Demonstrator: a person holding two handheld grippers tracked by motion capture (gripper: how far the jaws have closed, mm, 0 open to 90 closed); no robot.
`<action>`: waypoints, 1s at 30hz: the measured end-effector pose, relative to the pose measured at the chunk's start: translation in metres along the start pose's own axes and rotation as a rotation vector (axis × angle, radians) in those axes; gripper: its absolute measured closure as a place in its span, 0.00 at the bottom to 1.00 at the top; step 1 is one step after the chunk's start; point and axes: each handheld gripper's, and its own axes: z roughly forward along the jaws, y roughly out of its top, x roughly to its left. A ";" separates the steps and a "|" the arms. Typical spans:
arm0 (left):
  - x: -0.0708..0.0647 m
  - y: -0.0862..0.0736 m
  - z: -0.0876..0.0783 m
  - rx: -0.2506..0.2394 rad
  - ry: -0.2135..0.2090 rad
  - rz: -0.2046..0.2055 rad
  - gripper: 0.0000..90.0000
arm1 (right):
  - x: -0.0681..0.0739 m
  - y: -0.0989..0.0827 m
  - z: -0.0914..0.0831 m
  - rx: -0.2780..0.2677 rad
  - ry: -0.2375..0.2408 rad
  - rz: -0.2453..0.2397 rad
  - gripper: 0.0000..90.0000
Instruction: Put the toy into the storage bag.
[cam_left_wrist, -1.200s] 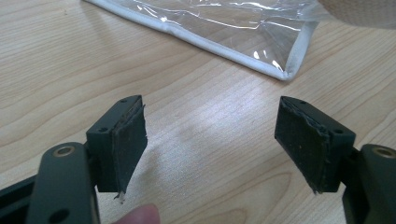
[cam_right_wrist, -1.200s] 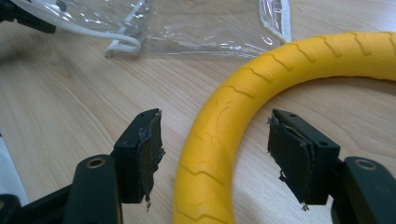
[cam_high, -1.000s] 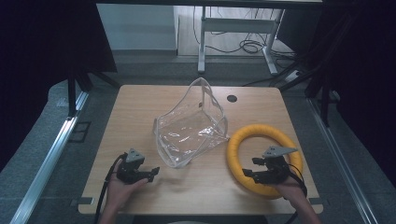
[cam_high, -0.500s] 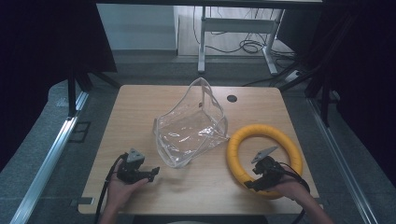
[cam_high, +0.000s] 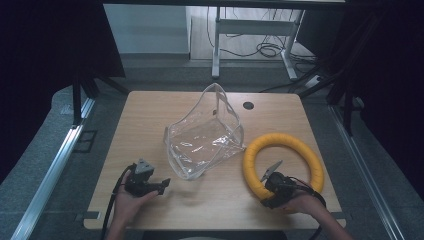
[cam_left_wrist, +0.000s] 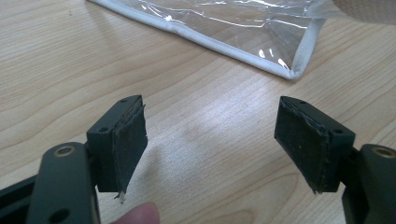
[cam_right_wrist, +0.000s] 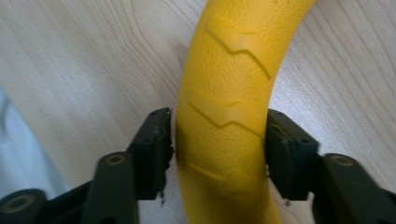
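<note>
Right hand-held gripper (cam_right_wrist: 217, 154) just closed across yellow ring (cam_right_wrist: 233, 93), lower centre of frame: probably light, grippy, slightly yielding. Left hand-held gripper (cam_left_wrist: 210, 140) wide, empty.

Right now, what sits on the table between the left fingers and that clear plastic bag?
Nothing: in the left gripper view, bare wood lies between the open left fingers and the clear plastic bag.

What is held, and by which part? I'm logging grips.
The right tongs clamp the yellow ring across its tube, near side. Left tongs: nothing.
</note>
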 end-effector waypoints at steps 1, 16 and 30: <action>0.000 0.000 0.000 0.000 0.000 0.000 0.28 | 0.000 0.000 0.000 0.000 0.000 0.000 0.54; 0.001 0.000 0.000 -0.003 0.002 -0.005 0.28 | -0.017 -0.007 -0.018 -0.089 0.117 0.020 0.56; 0.001 0.001 -0.001 -0.007 0.002 -0.001 0.28 | -0.048 -0.026 -0.067 -0.402 0.239 0.114 0.57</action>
